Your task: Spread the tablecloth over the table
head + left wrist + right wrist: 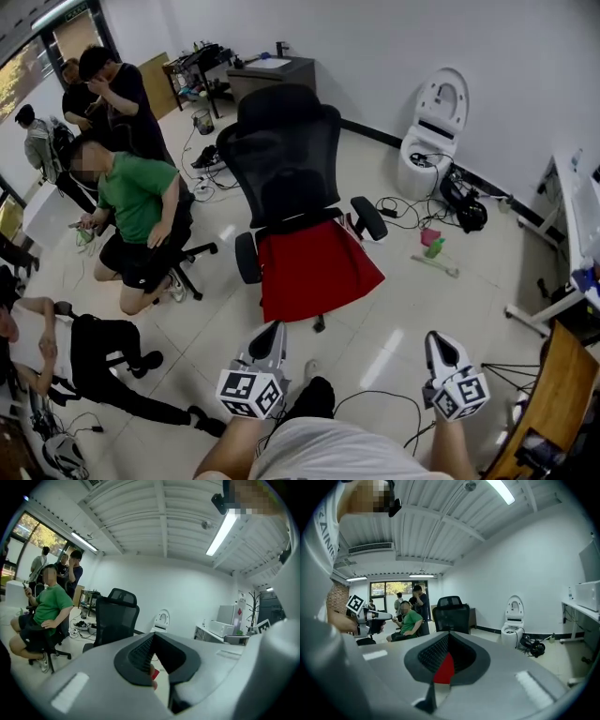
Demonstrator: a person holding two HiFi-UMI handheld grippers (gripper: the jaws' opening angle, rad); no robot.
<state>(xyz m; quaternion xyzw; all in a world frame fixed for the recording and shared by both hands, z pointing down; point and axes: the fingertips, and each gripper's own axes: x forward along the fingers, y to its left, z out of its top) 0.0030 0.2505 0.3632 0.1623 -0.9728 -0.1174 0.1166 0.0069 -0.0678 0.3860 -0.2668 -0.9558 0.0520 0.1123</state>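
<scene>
The left gripper point(269, 334) and the right gripper point(439, 343) both have their jaws pressed together with nothing in them. They are held side by side in front of the body, pointing forward and slightly down. The red tablecloth point(319, 267) is draped over the seat of a black office chair point(281, 150) and hangs off the seat's front edge toward the person. It lies almost straight ahead of the left gripper, which looks the nearer one, and ahead and to the left of the right. A wooden table point(555, 398) edge shows at lower right.

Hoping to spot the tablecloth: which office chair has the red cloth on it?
The empty high-backed black mesh chair mid-room, with the red cloth draped over its seat. The other chair seats a person in a green shirt.
</scene>
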